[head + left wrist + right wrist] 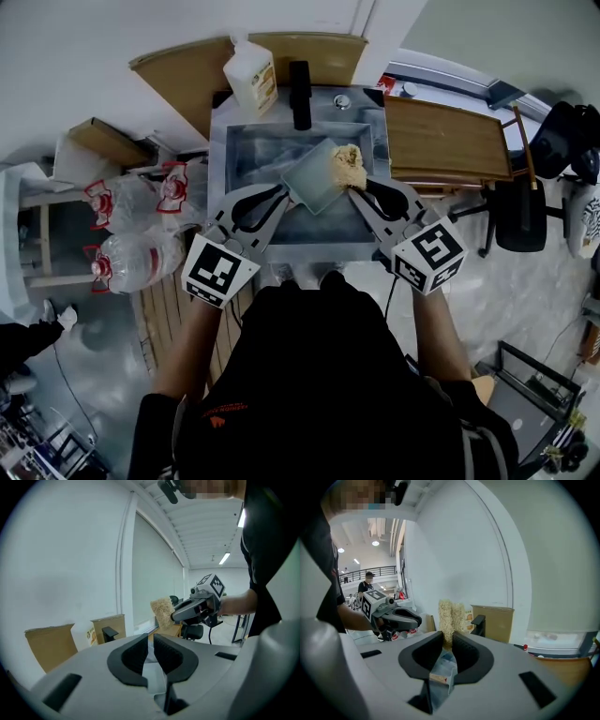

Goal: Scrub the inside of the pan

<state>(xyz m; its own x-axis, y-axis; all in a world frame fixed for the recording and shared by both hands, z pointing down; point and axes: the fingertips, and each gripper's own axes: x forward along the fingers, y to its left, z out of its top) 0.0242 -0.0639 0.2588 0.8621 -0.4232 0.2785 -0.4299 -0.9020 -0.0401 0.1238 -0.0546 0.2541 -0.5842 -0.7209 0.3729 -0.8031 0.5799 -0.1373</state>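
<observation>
In the head view the left gripper [281, 193] is clamped on the near-left edge of the pan [314, 176] and holds it tilted over the sink [217, 159]. Just to its right, the right gripper [362, 186] pinches the scrubber [347, 167], which lies at the pan's right rim. Scrubbing looks about to begin. It would likely go best with the pad pressed flat onto the inside floor and worked in short strokes towards the held edge, since pushing away from it could twist the pan loose. The pan is shallow, square, smooth and pale blue-grey, and the basin is dull steel.

In the left gripper view the left gripper [151, 641] has its ribbed black pads nearly together on a thin pale strip of pan wall. So slim a rim gives little purchase, so a firm, steady clamp seems wise. Ahead and to the right, the right gripper [176, 616] carries the scrubber [162, 611].

In the right gripper view the right gripper [449, 641] is closed on the base of the scrubber [450, 616]. Its coarse, wiry, straw-coloured strands stand past the tips. The left gripper [417, 619] lies ahead to the left.
</observation>
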